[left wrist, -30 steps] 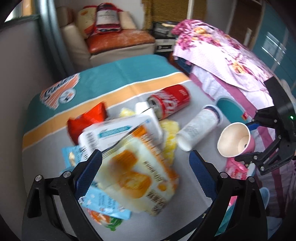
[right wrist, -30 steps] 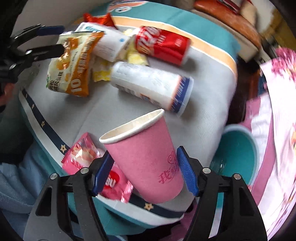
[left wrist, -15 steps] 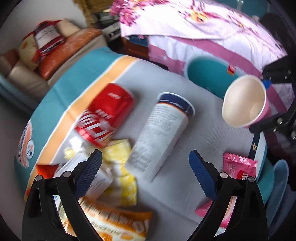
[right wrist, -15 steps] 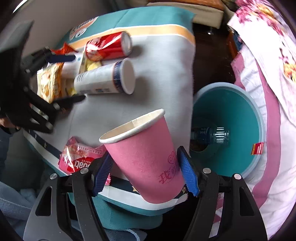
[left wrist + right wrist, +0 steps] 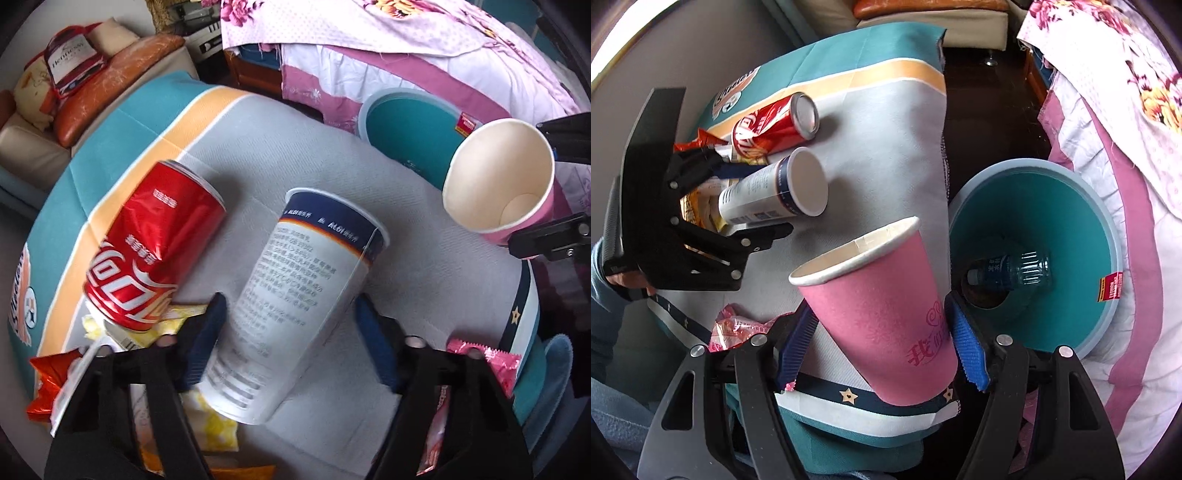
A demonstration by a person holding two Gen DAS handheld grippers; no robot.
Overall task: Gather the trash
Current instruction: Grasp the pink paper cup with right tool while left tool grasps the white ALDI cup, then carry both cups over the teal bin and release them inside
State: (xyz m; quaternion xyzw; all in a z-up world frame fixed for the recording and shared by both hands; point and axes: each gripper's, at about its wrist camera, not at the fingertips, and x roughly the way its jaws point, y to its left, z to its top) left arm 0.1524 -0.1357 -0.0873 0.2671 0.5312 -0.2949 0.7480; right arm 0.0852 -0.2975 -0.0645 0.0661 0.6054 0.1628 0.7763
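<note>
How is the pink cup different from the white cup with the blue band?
The pink cup is plain pink with an open mouth; the white cup has small print, a blue band, and its wide end looks covered. The pink cup is held up, tilted, in the right claw; the white cup lies on its side on the cloth, between the closing fingers of the left claw. Both are tapered cups.

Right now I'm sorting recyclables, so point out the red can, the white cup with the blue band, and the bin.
red can [image 5: 147,258]: left wrist view, middle of its side.
white cup [image 5: 295,295]: left wrist view, printed side.
bin [image 5: 1071,229]: right wrist view, bare inner wall.
</note>
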